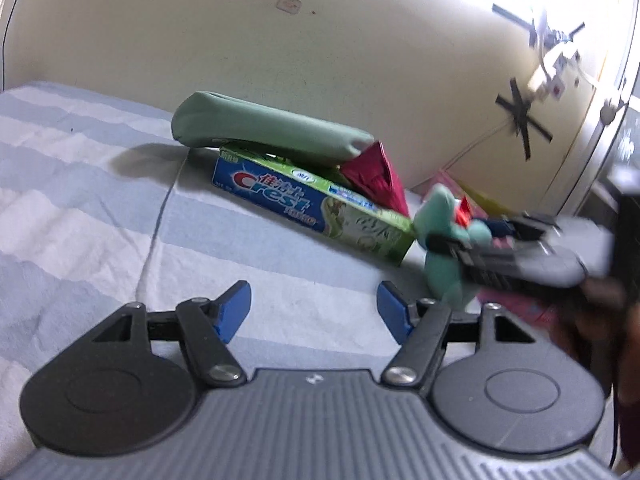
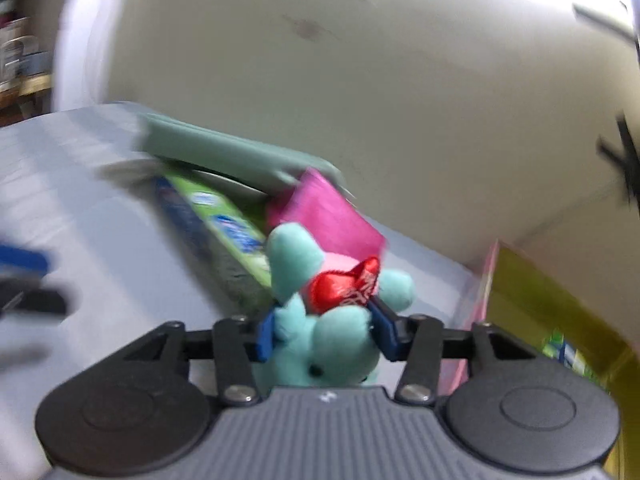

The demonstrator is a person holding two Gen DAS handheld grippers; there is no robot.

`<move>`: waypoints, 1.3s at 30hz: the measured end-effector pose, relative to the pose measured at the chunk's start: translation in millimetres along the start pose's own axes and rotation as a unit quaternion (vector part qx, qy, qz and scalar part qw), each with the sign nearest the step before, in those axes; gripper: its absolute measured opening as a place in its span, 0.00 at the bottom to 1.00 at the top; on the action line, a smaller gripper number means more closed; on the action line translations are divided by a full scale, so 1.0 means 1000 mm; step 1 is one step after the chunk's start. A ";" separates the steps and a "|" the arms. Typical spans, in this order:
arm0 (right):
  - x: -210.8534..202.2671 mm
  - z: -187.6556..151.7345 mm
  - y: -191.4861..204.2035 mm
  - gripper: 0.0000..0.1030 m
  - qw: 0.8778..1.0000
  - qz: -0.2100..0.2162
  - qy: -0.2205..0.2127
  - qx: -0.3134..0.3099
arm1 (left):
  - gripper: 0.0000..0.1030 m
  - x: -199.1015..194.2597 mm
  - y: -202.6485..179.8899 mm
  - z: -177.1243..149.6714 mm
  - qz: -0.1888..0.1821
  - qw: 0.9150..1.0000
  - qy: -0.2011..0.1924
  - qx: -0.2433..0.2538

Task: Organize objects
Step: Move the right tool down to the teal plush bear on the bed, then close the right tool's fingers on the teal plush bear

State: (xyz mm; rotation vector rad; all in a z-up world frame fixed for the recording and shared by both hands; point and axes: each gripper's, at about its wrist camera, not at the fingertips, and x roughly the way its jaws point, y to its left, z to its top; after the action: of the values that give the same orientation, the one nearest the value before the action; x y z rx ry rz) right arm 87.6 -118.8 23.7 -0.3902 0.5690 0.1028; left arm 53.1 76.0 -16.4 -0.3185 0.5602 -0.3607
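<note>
My right gripper [image 2: 324, 334] is shut on a teal plush toy [image 2: 320, 332] with a red heart [image 2: 346, 286], held just above the striped bedsheet [image 1: 100, 200]. In the left wrist view the plush toy [image 1: 444, 256] and the right gripper [image 1: 448, 246] show at the right. My left gripper [image 1: 314, 310] is open and empty above the sheet. A green Crest toothpaste box [image 1: 316, 208] lies ahead, a green pouch [image 1: 264, 132] leans on it, and a pink packet [image 1: 376, 178] sits at its far end.
A cream wall [image 1: 280, 40] rises behind the bed. A yellow-green and pink box [image 2: 540, 304] stands at the right by the bed edge. The toothpaste box [image 2: 224, 240], pouch [image 2: 224, 148] and pink packet [image 2: 324, 216] lie just ahead of the plush toy.
</note>
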 end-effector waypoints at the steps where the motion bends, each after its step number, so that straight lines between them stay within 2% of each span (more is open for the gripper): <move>1: -0.016 -0.005 0.012 0.43 0.999 0.015 -0.015 -0.032 | 0.69 -0.002 0.003 0.002 -0.003 1.000 -0.002 -0.009; 4: -0.062 -0.018 0.050 0.45 0.990 0.071 -0.041 -0.117 | 0.69 -0.012 0.010 0.007 -0.021 0.999 -0.017 -0.037; 5: -0.077 -0.020 0.059 0.46 0.985 0.103 -0.046 -0.133 | 0.69 -0.017 0.011 0.008 -0.026 0.998 -0.022 -0.044; 7: -0.101 -0.024 0.074 0.67 0.976 0.156 -0.062 -0.142 | 0.69 -0.025 0.011 0.009 -0.029 0.998 -0.026 -0.044; 8: -0.113 -0.026 0.080 0.83 0.972 0.165 -0.083 -0.148 | 0.69 -0.028 0.011 0.008 -0.029 0.998 -0.023 -0.041; 9: -0.121 -0.028 0.084 0.86 0.969 0.166 -0.101 -0.152 | 0.69 -0.031 0.011 0.007 -0.031 0.999 -0.018 -0.039; 11: -0.131 -0.032 0.086 0.86 0.968 0.168 -0.123 -0.142 | 0.69 -0.035 0.011 0.005 -0.037 0.999 -0.008 -0.034; 14: -0.130 -0.037 0.074 0.86 0.976 0.166 -0.124 -0.071 | 0.69 -0.038 0.010 0.003 -0.059 0.998 0.005 -0.032; 16: -0.121 -0.042 0.056 0.86 0.982 0.150 -0.112 0.003 | 0.69 -0.038 0.006 0.003 -0.076 0.997 0.010 -0.027; 20: -0.117 -0.064 0.017 0.86 0.977 0.153 -0.082 0.126 | 0.69 -0.036 -0.011 0.000 -0.109 0.994 0.030 -0.009; 24: -0.116 -0.074 -0.016 0.86 0.959 0.173 -0.079 0.209 | 0.70 -0.031 -0.025 -0.003 -0.135 0.989 0.055 -0.010; 26: -0.108 -0.073 -0.026 0.87 0.951 0.183 -0.084 0.236 | 0.77 -0.031 -0.030 -0.004 -0.146 0.987 0.061 -0.016; 28: -0.100 -0.075 -0.041 0.87 0.938 0.203 -0.084 0.269 | 0.77 -0.036 -0.036 -0.002 -0.152 0.987 0.057 -0.015; 32: -0.087 -0.093 -0.058 0.87 0.896 0.248 -0.087 0.359 | 0.77 -0.045 -0.043 0.003 -0.150 0.987 0.049 -0.008; 34: -0.079 -0.103 -0.067 0.87 0.872 0.267 -0.088 0.402 | 0.82 -0.047 -0.045 0.004 -0.152 0.987 0.050 -0.010; 36: -0.073 -0.110 -0.072 0.85 0.856 0.277 -0.084 0.428 | 0.83 -0.046 -0.049 0.004 -0.150 0.987 0.051 -0.007; 37: -0.071 -0.111 -0.073 0.85 0.855 0.274 -0.078 0.433 | 0.83 -0.045 -0.051 0.003 -0.147 0.988 0.051 -0.003; 39: -0.065 -0.110 -0.069 0.84 0.865 0.259 -0.064 0.425 | 0.83 -0.043 -0.054 0.000 -0.137 0.989 0.052 0.008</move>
State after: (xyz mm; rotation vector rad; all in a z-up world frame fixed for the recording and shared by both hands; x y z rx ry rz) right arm -9.1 -224.2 -3.0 0.6410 0.5220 0.3740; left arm 6.0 45.5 24.5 -0.3636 0.6167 -0.6489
